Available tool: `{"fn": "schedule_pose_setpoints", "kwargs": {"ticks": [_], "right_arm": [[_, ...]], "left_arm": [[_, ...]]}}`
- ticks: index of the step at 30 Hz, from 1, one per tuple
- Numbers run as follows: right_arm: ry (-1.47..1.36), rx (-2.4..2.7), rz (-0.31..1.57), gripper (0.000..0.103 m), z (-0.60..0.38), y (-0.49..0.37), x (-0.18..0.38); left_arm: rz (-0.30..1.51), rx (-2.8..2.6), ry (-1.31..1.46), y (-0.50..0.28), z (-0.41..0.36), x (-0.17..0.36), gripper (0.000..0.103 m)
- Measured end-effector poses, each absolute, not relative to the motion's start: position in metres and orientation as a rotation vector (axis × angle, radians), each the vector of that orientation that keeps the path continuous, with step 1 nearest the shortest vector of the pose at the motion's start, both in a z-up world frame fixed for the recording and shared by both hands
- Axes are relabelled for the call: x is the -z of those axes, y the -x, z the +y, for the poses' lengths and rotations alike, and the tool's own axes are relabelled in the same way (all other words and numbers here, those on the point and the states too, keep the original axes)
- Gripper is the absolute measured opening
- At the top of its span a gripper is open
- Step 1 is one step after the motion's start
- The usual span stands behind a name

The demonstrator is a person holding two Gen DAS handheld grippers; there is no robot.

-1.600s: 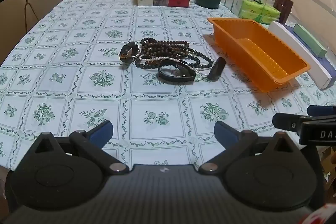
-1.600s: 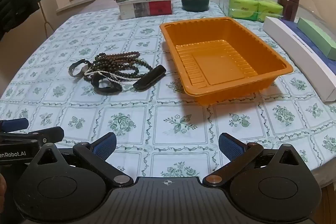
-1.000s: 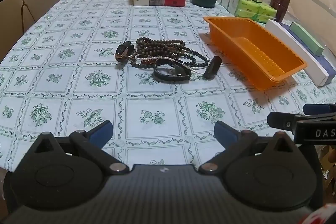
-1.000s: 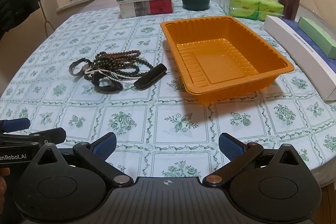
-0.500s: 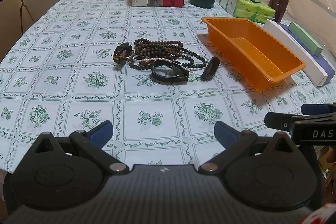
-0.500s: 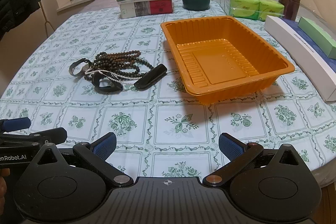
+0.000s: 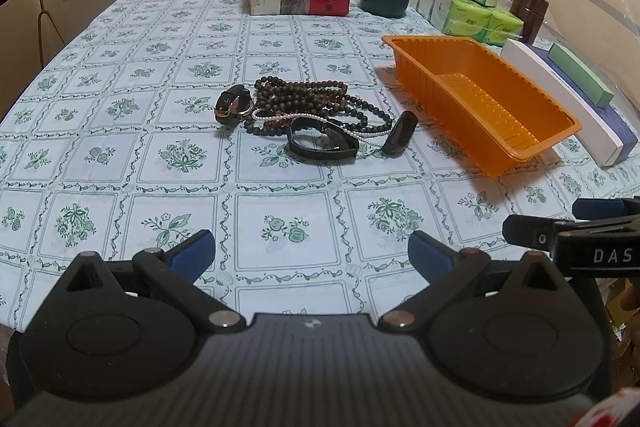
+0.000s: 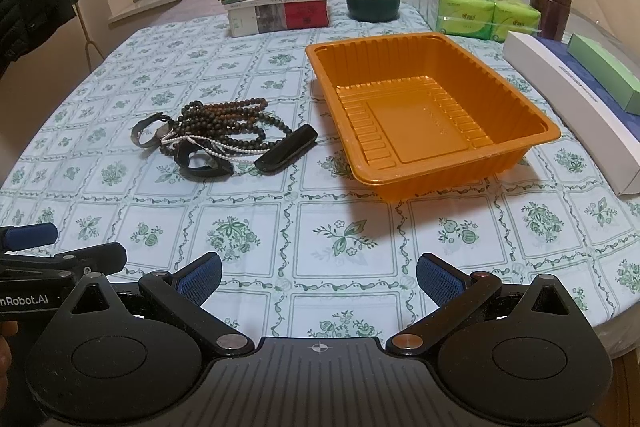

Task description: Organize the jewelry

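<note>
The left hand-held gripper (image 7: 311, 254) hovers with its blue-padded fingers (image 7: 192, 254) spread wide and holding nothing. Beside it, the right hand-held gripper (image 8: 319, 275) is likewise spread and unloaded.

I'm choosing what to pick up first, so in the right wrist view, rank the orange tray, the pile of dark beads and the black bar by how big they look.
1. Orange tray, clearly largest.
2. Pile of dark beads.
3. Black bar, smallest.
</note>
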State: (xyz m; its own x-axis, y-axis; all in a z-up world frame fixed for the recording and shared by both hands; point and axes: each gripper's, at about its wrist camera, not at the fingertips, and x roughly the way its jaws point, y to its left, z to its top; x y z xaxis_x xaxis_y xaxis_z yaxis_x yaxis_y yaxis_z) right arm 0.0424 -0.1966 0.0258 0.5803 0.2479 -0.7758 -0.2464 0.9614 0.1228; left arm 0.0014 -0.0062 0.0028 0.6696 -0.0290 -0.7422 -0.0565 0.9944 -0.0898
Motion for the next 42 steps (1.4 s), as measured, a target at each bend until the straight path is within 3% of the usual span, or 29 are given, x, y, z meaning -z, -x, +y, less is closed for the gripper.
{"fn": "schedule_pose_setpoints", "kwargs": {"ticks": [42], "right_arm": [[-0.008, -0.287, 0.911, 0.103, -0.2027, -0.0432, -0.0230]], "left_arm": [[0.845, -0.009, 0.108, 0.0006, -0.0117, 0.0018, 0.102]]}}
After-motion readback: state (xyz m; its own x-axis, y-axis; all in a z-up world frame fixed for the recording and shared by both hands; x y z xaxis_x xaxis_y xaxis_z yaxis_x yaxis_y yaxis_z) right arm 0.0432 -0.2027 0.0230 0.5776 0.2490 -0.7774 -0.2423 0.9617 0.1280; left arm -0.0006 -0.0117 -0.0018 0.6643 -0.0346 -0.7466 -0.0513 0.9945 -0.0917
